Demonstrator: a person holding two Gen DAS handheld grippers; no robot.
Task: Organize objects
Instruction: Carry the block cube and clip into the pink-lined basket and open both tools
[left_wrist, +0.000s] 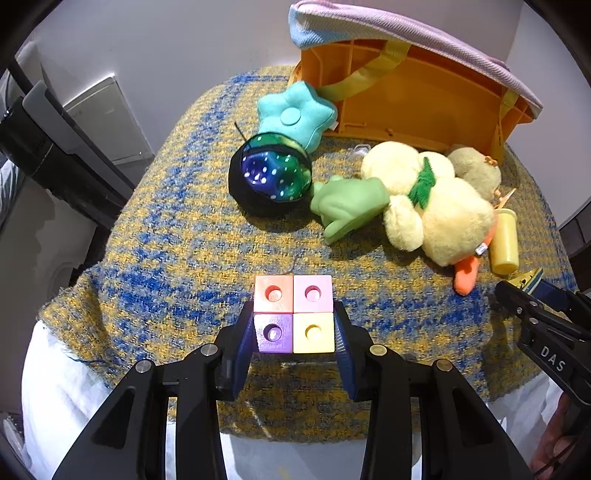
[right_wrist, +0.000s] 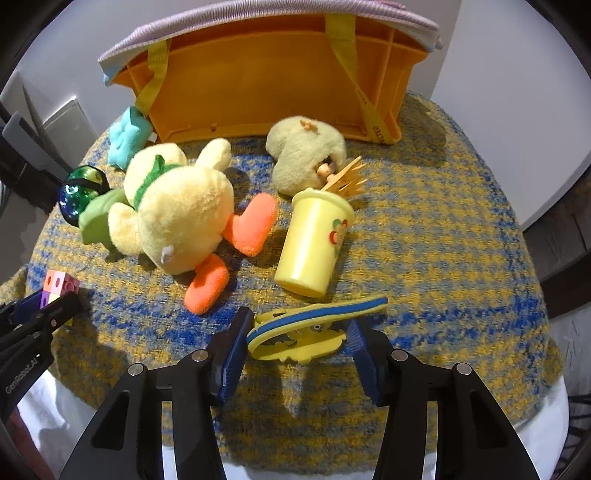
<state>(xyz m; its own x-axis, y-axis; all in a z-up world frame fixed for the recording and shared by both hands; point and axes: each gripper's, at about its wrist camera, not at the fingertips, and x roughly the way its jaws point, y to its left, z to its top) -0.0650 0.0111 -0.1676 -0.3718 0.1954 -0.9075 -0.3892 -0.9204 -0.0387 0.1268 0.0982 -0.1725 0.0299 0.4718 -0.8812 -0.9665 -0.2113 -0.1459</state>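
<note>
- An orange crate (right_wrist: 258, 85) with a fabric bag (right_wrist: 266, 18) draped over it is lying on its side at the far edge of the blanket-covered table (right_wrist: 443, 236).
- A yellow duck plush (right_wrist: 177, 210) is lying mid-table, beside a yellow cup (right_wrist: 314, 243).
- The right gripper (right_wrist: 299, 343) is standing wide around a yellow-blue clip (right_wrist: 314, 325) near the front edge, pads apart from it.
- The left gripper (left_wrist: 294, 332) is closing on the four-colour block cube (left_wrist: 294, 314), fingers (left_wrist: 341, 332) touching its near blocks.
</note>
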